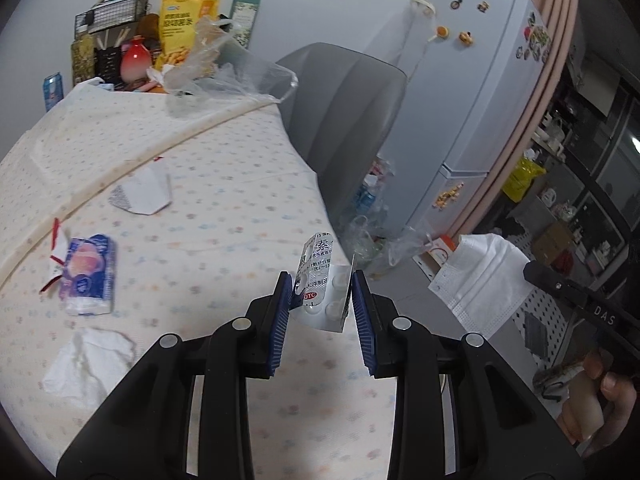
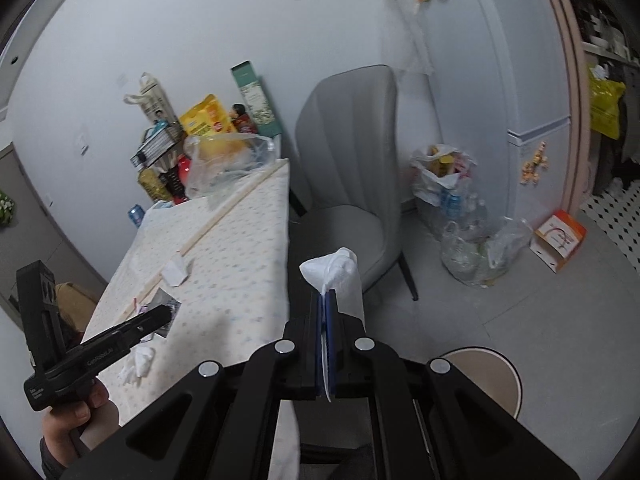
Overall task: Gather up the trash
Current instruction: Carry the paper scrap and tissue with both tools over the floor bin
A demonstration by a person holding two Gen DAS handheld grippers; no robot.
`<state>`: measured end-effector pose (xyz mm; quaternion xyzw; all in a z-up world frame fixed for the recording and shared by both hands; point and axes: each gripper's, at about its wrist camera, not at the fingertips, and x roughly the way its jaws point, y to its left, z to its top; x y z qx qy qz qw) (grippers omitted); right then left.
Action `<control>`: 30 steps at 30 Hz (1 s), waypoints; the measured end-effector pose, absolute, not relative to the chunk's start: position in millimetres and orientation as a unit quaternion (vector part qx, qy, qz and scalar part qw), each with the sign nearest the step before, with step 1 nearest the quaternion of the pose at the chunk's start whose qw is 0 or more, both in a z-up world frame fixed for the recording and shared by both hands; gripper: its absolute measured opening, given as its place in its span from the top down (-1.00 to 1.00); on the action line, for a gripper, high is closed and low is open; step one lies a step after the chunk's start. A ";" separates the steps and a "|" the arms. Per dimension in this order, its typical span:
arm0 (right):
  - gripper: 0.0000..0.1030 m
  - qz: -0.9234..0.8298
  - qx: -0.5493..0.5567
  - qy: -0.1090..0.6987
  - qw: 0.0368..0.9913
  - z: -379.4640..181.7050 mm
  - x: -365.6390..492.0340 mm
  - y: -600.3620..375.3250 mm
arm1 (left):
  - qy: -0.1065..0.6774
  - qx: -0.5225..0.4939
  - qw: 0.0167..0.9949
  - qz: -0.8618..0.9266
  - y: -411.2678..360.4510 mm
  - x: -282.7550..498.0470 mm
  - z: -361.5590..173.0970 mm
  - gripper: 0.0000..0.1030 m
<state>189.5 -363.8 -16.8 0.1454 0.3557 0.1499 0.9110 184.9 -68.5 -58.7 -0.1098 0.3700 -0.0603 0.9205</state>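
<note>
My left gripper is shut on a silver pill blister pack, held above the table's right edge. My right gripper is shut on a white face mask, which also shows in the left wrist view, the mask hanging over the floor. On the dotted tablecloth lie a blue-and-pink wrapper, a crumpled white tissue and a folded white paper. In the right wrist view the left gripper hovers over the table, with the tissue below it.
A grey chair stands right of the table. Beyond it, full trash bags sit on the floor by a fridge. An orange-and-white box lies nearby. Snack bags and clear plastic crowd the table's far end. A round stool is under my right gripper.
</note>
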 end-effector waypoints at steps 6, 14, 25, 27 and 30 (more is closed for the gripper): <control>0.95 0.117 0.159 0.369 0.908 -40.7 187.3 -397.7 | 0.384 -0.100 0.914 -0.083 -100.7 198.3 -66.0 0.40; 0.95 0.079 0.186 0.397 0.895 -85.0 190.7 -438.3 | 0.410 -0.079 0.901 -0.113 -154.8 216.4 -84.9 0.40; 0.94 0.044 0.216 0.437 0.872 -146.3 202.3 -480.8 | 0.444 -0.057 0.884 -0.133 -203.7 241.8 -110.7 0.40; 0.94 0.041 0.220 0.442 0.869 -154.6 203.3 -486.0 | 0.449 -0.054 0.881 -0.135 -210.1 245.6 -115.9 0.40; 0.95 0.035 0.226 0.448 0.864 -165.9 205.7 -493.3 | 0.457 -0.050 0.878 -0.137 -218.6 250.2 -122.9 0.40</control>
